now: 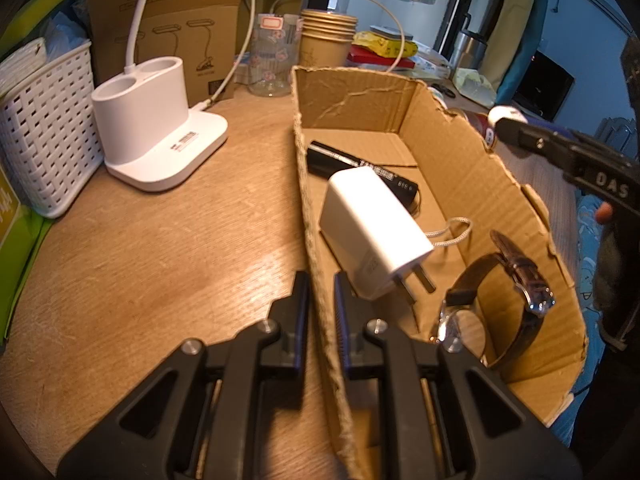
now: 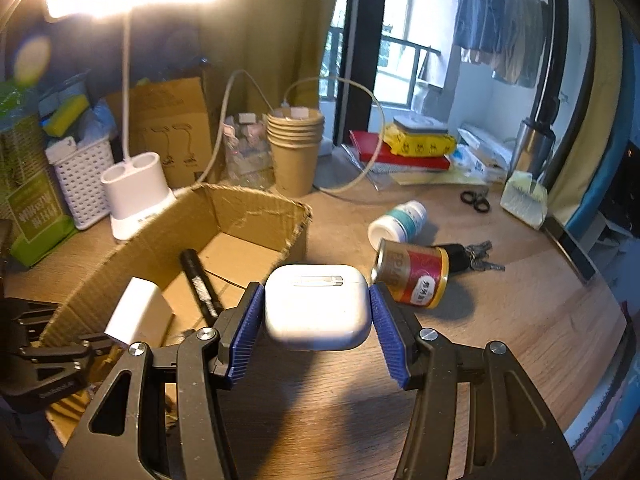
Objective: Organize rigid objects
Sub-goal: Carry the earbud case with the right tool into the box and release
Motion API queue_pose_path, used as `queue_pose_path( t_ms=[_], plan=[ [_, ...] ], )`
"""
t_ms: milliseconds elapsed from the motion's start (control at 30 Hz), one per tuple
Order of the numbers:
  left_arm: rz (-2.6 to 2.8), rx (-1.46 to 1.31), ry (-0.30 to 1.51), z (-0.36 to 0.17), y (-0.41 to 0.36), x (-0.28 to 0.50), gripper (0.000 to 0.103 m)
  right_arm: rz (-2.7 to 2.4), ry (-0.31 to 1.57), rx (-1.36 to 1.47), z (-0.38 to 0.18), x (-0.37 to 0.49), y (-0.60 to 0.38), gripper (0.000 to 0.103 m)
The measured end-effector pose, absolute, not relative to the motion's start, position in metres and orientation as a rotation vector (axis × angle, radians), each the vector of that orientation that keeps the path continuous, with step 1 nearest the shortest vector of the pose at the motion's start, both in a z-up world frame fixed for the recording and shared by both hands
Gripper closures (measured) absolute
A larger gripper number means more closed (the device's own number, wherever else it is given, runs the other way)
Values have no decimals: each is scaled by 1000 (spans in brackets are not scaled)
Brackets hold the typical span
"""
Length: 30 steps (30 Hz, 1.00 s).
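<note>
My left gripper (image 1: pixel 321 312) is shut on the near left wall of the open cardboard box (image 1: pixel 452 160), one finger on each side. Inside the box lie a white charger plug (image 1: pixel 372 232), a black marker (image 1: pixel 360 168) and a wristwatch (image 1: pixel 500 312). My right gripper (image 2: pixel 316 316) is shut on a white earbuds case (image 2: pixel 316 304), held above the wooden table just right of the box (image 2: pixel 256 216). The right gripper also shows in the left wrist view (image 1: pixel 504 118), beyond the box's right wall. The left gripper (image 2: pixel 80 344) shows at the box's near corner.
On the table right of the box lie a red and gold can (image 2: pixel 412 276), a white pill bottle (image 2: pixel 400 222), keys (image 2: pixel 476 258) and scissors (image 2: pixel 476 202). A white lamp base (image 1: pixel 160 128), white basket (image 1: pixel 48 128) and stacked paper cups (image 2: pixel 294 148) stand behind.
</note>
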<state>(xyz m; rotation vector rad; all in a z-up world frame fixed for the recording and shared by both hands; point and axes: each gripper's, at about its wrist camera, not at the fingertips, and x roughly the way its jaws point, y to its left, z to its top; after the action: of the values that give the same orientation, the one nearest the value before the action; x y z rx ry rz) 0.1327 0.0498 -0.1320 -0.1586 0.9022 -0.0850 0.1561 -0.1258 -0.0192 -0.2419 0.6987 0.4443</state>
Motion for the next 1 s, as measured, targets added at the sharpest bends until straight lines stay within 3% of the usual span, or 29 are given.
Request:
queue_pose_path(
  t_ms=[267, 1000],
  plan=[
    [-85, -159, 902, -132, 50, 133, 89, 529, 663, -257, -6, 137, -102, 46],
    [-85, -159, 902, -132, 50, 133, 89, 650, 770, -364, -43, 127, -50, 46]
  ],
)
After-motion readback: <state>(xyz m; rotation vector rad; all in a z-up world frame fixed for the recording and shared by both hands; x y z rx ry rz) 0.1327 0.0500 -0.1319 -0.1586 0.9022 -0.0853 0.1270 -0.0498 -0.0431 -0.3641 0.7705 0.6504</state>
